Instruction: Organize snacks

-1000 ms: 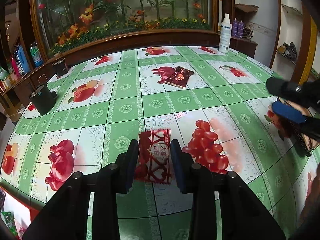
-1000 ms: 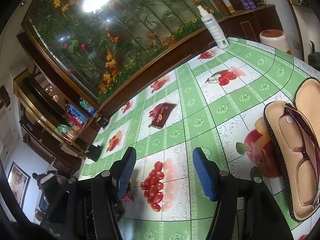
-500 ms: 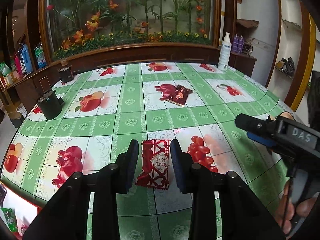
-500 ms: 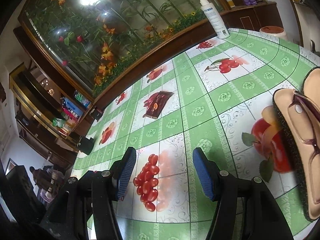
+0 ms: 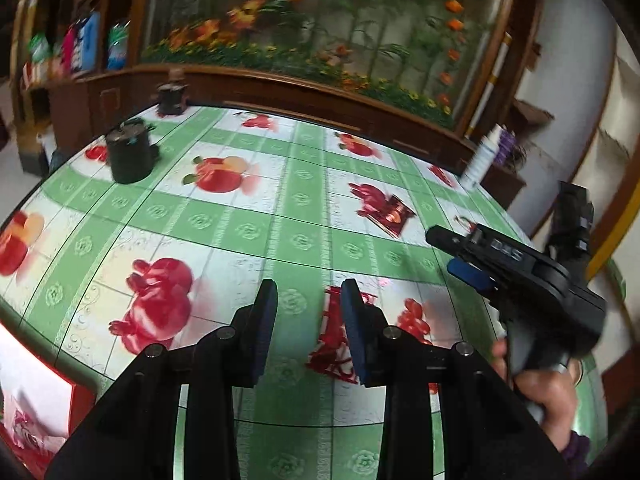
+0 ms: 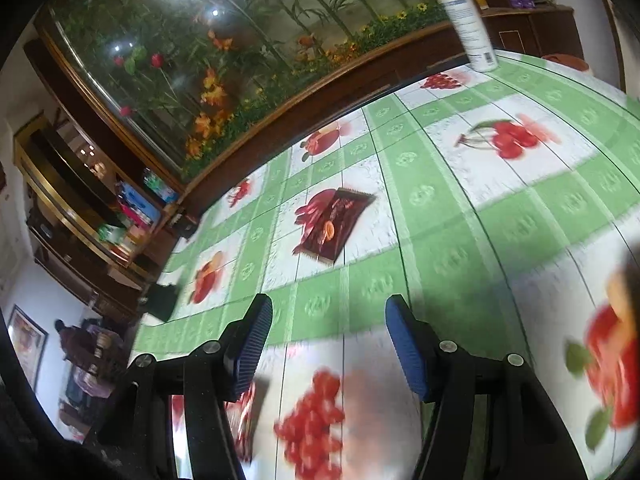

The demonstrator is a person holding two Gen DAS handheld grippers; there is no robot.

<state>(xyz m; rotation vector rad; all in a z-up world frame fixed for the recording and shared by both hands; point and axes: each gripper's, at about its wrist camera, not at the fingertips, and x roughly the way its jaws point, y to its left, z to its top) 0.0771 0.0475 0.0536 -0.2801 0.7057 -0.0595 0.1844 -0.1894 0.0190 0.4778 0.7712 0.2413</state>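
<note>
Evidently little has been sorted. A red packet (image 5: 334, 336) lies flat near the desk's (image 5: 280, 216) front edge, beside the left gripper (image 5: 308, 320), whose fingers are parted and empty. A brown packet (image 6: 334, 224) rests toward the far edge, ahead of the right gripper (image 6: 328, 344), spread wide, holding nothing. A black cup (image 5: 130, 156) and spray bottle (image 6: 466, 20) are shown at the margins; nothing blocks either packet.

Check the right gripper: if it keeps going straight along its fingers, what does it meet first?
Probably the dark brown snack packet, lying flat on the tablecloth ahead of the open right gripper, slightly left of centre. Only bare cloth shows between them; depth and gripper height are unclear.
</note>
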